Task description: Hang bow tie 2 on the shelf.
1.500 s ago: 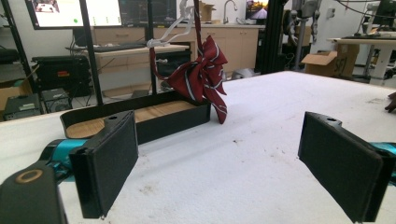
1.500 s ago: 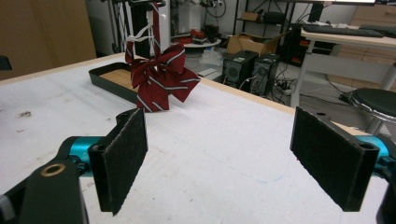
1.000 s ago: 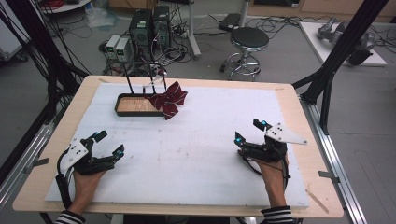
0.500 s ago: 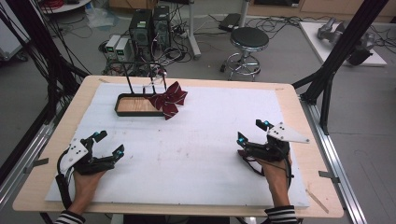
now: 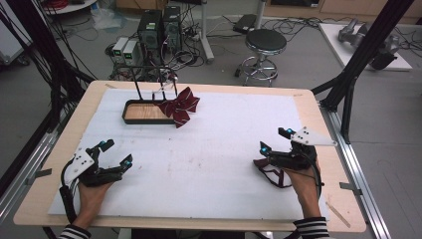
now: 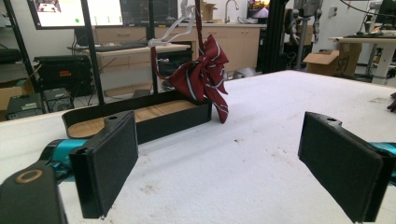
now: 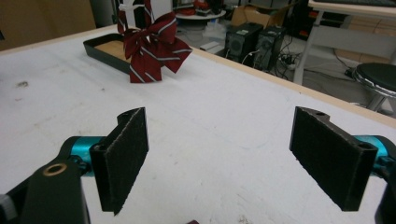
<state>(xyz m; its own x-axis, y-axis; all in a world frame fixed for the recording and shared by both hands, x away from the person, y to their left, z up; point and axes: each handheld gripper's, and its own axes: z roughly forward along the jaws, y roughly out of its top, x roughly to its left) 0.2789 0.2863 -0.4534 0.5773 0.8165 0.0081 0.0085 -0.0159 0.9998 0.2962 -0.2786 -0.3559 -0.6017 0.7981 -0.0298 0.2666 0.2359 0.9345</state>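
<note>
Right gripper (image 5: 276, 139) nearer (white mat (image 5: 209, 149) bare)

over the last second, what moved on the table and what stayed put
Very little. The right gripper eased slightly toward the table's right side, jaws open as before, a dark red strap lying under it. The left gripper stayed open near the table's left front. The red bow kept hanging at the black tray on the far side.

This place is a robotics lab. Behind the table (image 5: 298, 99) computer towers (image 5: 159, 30) stand on the floor among loose cables (image 5: 298, 22), beside a round stool (image 5: 266, 42). Monitors (image 6: 74, 11) and cardboard boxes (image 6: 322, 60) stand farther behind the table.
</note>
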